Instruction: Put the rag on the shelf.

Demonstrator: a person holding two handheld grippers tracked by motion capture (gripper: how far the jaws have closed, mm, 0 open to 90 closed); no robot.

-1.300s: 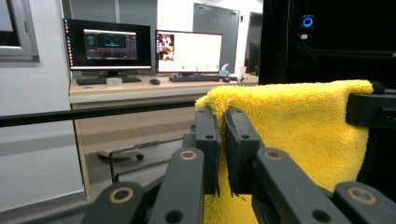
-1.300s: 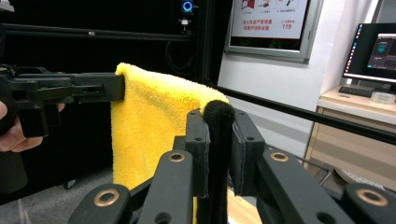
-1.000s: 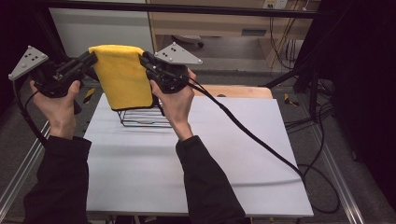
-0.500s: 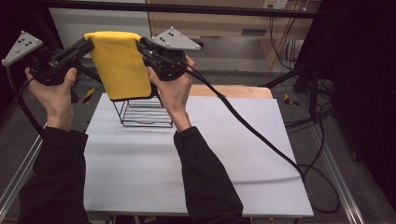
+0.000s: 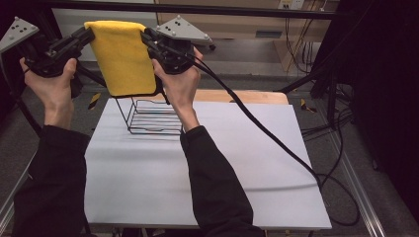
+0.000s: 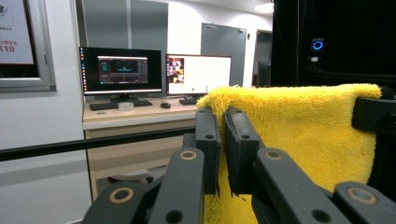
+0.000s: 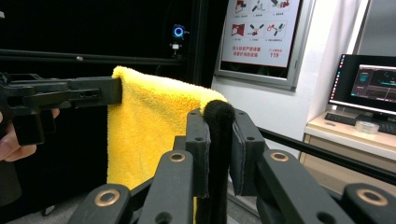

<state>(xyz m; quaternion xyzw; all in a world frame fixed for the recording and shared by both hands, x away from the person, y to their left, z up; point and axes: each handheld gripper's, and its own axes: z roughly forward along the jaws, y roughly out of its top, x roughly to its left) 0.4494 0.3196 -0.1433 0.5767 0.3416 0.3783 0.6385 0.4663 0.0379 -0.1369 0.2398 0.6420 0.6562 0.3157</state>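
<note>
A folded yellow towel [image 5: 123, 59] hangs stretched between my two grippers, high over the table's far left. My left gripper [image 5: 89, 35] is shut on its left top corner, and my right gripper [image 5: 147, 40] is shut on its right top corner. In the left gripper view the jaws [image 6: 223, 140] pinch the fluffy towel [image 6: 303, 135] edge, with the other gripper [image 6: 373, 114] at the far corner. In the right gripper view the jaws [image 7: 219, 140] clamp a dark rolled edge of the towel [image 7: 149, 126]. Below the towel a black wire rack [image 5: 150, 117] stands on the white table [image 5: 247, 163].
The right gripper's black cable [image 5: 267, 133] trails across the table to the right edge. A dark frame bar [image 5: 247, 10] runs along the back. A desk with two monitors [image 6: 159, 72] stands beyond the table.
Both hands have lifted the towel higher, so its lower edge now hangs above the top of the wire rack. The grips have not changed.
</note>
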